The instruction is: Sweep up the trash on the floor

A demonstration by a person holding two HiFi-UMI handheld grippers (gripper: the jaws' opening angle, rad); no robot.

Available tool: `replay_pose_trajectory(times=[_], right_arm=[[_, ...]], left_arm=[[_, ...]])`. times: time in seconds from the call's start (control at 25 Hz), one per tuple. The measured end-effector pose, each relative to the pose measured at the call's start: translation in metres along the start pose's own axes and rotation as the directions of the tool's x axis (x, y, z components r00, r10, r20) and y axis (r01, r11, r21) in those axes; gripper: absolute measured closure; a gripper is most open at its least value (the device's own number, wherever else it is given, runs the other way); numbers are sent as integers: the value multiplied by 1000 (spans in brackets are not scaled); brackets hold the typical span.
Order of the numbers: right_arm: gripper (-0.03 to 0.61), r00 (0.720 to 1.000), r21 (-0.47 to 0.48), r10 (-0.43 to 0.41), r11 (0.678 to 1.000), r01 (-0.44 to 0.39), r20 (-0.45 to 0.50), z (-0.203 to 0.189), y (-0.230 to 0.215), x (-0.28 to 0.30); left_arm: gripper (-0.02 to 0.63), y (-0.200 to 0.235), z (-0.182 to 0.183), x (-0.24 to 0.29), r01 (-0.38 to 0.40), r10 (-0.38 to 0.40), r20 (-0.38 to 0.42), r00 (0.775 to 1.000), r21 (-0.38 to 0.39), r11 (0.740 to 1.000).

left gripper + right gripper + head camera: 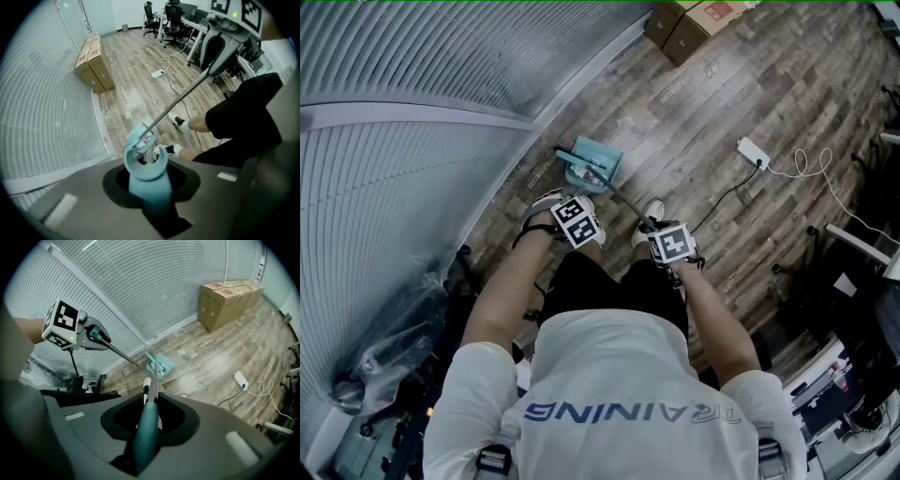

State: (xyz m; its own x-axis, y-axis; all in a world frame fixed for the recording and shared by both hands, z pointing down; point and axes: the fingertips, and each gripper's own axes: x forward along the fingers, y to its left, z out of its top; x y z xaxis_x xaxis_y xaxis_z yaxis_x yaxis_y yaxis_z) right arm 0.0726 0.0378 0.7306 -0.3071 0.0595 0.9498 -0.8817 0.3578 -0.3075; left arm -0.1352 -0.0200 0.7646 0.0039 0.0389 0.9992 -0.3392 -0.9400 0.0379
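Though mottled, plank floor (750,94) (blinds (394,56) alongside)

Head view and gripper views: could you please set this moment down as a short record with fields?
left gripper: shut on the dustpan handle
right gripper: shut on the broom handle
dustpan: teal, on the floor in front of the person's feet; both handles lead to it
trash: one pale scrap lies beyond the dustpan, apart from it
surroundings: cardboard boxes along the wall, power strip on the floor
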Motion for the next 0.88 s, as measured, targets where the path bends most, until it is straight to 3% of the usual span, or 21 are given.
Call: replay_pose_trajectory(times=[0.24,0.52,0.72,0.88], right_arm=[[468,994,81,-45,996,37,96,24,-41,-28],[468,966,191,-184,970,148,184,71,-109,-54],[468,956,263,-244,944,197,160,79,-137,-44],[468,965,245,-249,944,221,85,67,-140,-18]], left_arm=[[528,1,2,0,6,-6,-1,1000,-10,1000],[526,-1,3,-1,5,-5,2,1000,-12,1000],[526,-1,2,-2,5,-5,3,1000,-13,1000],[527,1,1,-2,5,-5,8,1000,-12,1000]])
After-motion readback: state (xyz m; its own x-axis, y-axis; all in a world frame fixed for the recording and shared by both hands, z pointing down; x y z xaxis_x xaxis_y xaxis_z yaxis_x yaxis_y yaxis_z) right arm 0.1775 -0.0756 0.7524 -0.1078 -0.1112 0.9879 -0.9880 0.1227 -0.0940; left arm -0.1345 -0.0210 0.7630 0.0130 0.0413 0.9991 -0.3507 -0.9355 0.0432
